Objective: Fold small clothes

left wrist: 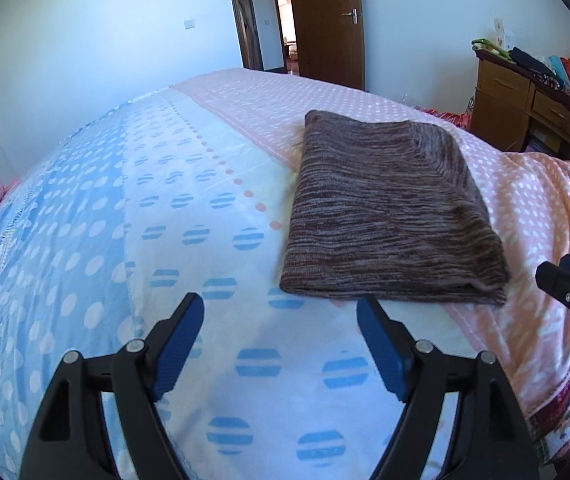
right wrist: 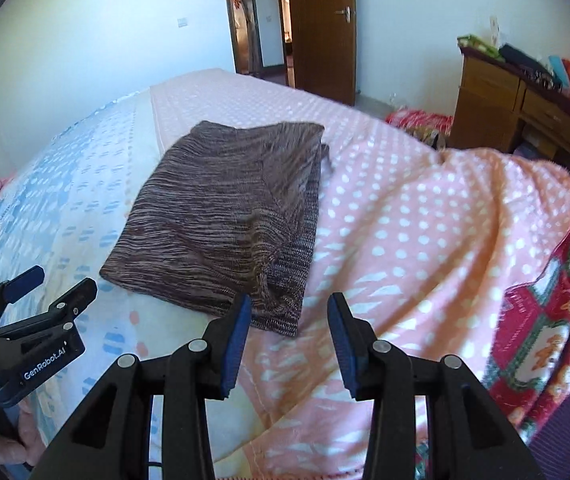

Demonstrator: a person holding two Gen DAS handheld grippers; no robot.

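Both tools are spread and empty, my left tool (left wrist: 281, 312) wider than my right tool (right wrist: 289, 312), short of the folded knit (left wrist: 389, 216) on the bed (left wrist: 165, 216); soft, light, floppy, so I'd pinch its near corners.

Matt knit garment (left wrist: 389, 208); soft cotton bedsheet (left wrist: 189, 240); glossy wood door (left wrist: 325, 20)

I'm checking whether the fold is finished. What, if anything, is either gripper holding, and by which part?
Nothing is held. The left gripper and right gripper are both open and empty, just short of the folded brown garment on the bed.
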